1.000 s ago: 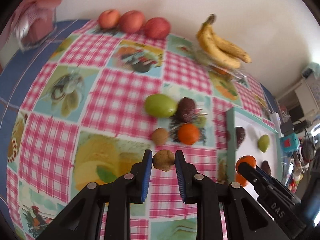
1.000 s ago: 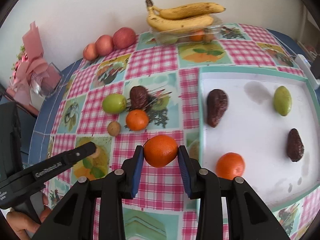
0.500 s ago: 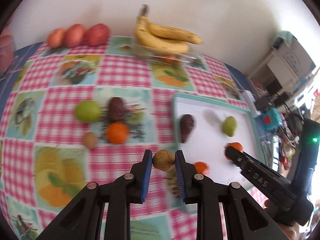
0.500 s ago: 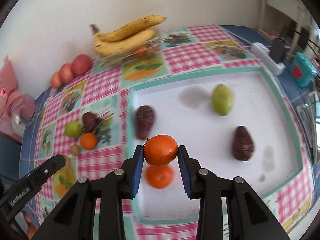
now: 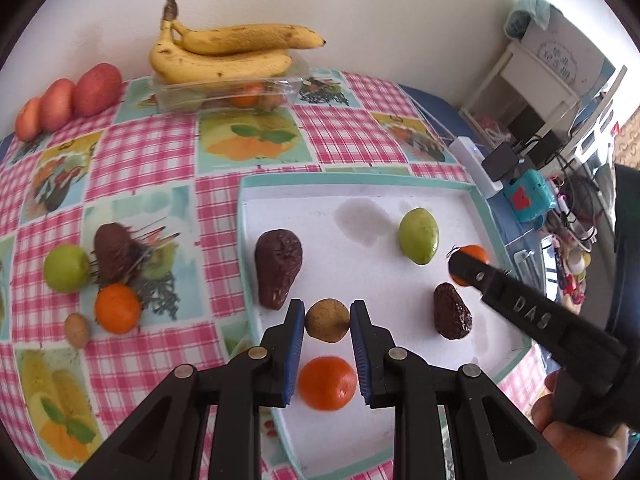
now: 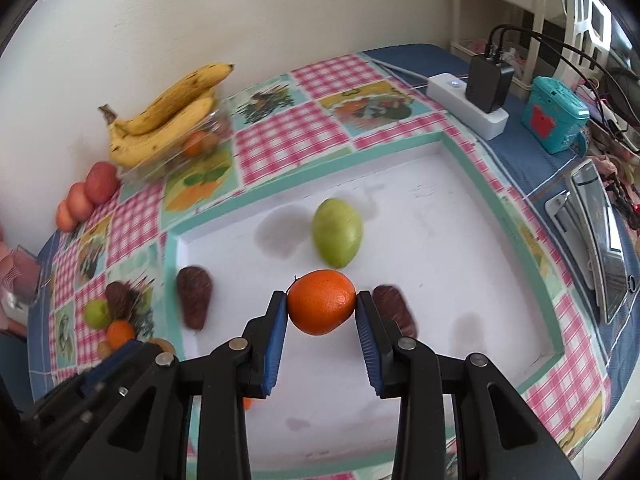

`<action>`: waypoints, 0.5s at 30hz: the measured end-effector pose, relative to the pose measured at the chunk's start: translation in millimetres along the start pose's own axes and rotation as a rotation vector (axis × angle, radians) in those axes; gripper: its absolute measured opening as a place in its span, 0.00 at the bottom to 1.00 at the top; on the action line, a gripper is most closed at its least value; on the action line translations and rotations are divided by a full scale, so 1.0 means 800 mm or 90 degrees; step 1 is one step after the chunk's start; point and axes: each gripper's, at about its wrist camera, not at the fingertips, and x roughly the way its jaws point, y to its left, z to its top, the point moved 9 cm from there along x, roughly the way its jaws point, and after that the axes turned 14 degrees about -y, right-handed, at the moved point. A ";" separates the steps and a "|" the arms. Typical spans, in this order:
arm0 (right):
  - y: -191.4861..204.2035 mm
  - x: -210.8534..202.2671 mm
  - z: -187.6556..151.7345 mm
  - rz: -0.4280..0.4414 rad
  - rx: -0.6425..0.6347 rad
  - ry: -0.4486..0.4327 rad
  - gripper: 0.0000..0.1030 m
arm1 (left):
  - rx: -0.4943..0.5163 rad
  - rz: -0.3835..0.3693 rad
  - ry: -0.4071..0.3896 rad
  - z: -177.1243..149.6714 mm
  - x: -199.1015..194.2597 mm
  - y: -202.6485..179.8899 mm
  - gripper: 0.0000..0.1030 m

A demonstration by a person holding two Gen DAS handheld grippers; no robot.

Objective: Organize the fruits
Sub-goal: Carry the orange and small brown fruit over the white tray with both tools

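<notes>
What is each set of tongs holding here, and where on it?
Left tongs grip the small brown fruit across its sides. Right tongs grip an orange across its widest part.

tablecloth: pink-white check, fruit prints;
tray: white, teal rim;
held orange: orange;
pads: blue;
bananas: yellow, speckled

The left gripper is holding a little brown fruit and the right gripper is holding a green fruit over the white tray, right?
Not quite. The right gripper holds an orange, as the right wrist view shows; the green fruit lies on the white tray. The left gripper does hold a little brown fruit.
</notes>
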 end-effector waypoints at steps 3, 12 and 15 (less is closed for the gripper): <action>-0.018 0.007 0.010 -0.021 0.017 -0.007 0.35 | 0.009 -0.003 0.008 0.001 0.011 -0.005 0.24; -0.054 0.037 0.019 -0.051 0.059 0.008 0.35 | 0.013 0.000 0.019 0.003 0.035 -0.004 0.24; -0.061 0.044 0.022 -0.053 0.068 0.009 0.35 | 0.015 0.000 0.024 0.001 0.039 -0.002 0.24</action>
